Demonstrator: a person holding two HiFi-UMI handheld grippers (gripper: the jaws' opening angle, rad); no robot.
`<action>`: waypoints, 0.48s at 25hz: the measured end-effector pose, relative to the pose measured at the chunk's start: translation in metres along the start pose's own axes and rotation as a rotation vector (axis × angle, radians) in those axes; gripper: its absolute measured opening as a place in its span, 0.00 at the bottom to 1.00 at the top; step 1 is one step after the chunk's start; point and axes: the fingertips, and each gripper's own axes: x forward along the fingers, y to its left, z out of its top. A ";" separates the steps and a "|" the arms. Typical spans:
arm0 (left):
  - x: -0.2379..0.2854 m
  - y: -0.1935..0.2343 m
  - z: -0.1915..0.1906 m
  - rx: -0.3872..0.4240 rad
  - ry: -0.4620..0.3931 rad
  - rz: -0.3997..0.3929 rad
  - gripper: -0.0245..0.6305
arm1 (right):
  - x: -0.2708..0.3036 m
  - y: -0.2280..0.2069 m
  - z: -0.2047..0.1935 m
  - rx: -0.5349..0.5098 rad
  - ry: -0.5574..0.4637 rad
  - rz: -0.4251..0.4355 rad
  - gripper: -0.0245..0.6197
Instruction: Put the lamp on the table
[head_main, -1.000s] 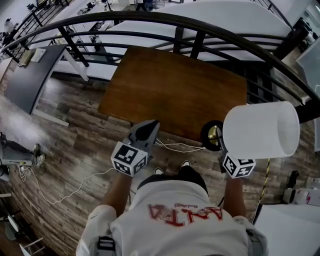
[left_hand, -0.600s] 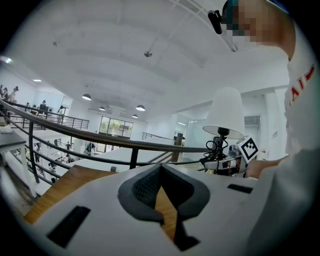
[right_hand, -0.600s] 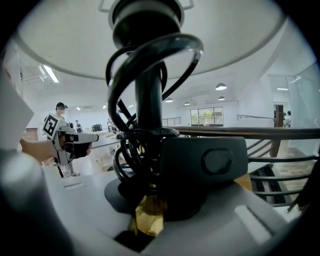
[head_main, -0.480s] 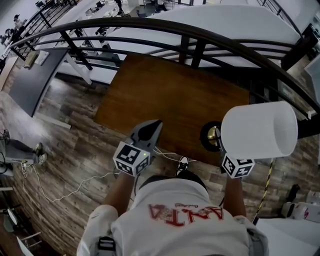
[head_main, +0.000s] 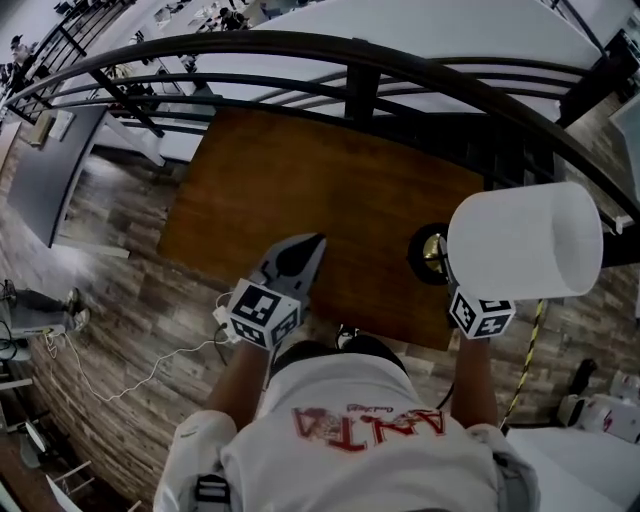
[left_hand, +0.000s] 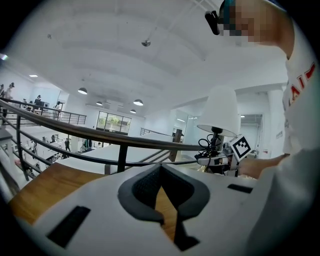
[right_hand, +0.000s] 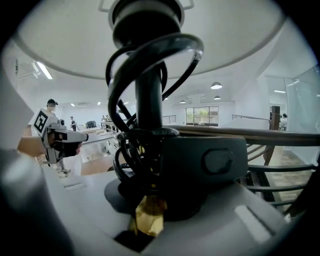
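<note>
The lamp has a white drum shade (head_main: 525, 240), tilted to the right, and a round black base with a gold centre (head_main: 432, 253). That base hangs over the near right part of the brown wooden table (head_main: 300, 190); whether it touches the top I cannot tell. My right gripper (head_main: 447, 282) is shut on the lamp's black stem (right_hand: 149, 100), where a black cable is coiled above a gold part (right_hand: 148, 217). My left gripper (head_main: 300, 256) is shut and empty over the table's front edge. From the left gripper view the lamp (left_hand: 220, 111) stands to the right.
A curved black railing (head_main: 360, 55) runs just behind the table. A white cable (head_main: 150, 372) trails over the plank floor at the left. A grey tabletop (head_main: 60, 170) lies at the far left. A yellow-black striped strip (head_main: 525, 365) is at the right.
The person has stepped closer to the table. The lamp's base, earlier at the table's front edge, is now over its near right part, and the left gripper now reaches over the front edge.
</note>
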 end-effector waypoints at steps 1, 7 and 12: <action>0.009 -0.006 -0.001 -0.002 0.007 -0.003 0.05 | 0.000 -0.013 -0.002 0.004 0.004 -0.009 0.15; 0.044 0.004 -0.022 -0.020 0.057 0.005 0.05 | 0.039 -0.063 -0.012 0.025 0.009 -0.064 0.15; 0.065 0.008 -0.029 -0.047 0.075 0.016 0.05 | 0.061 -0.103 -0.021 0.031 0.014 -0.114 0.15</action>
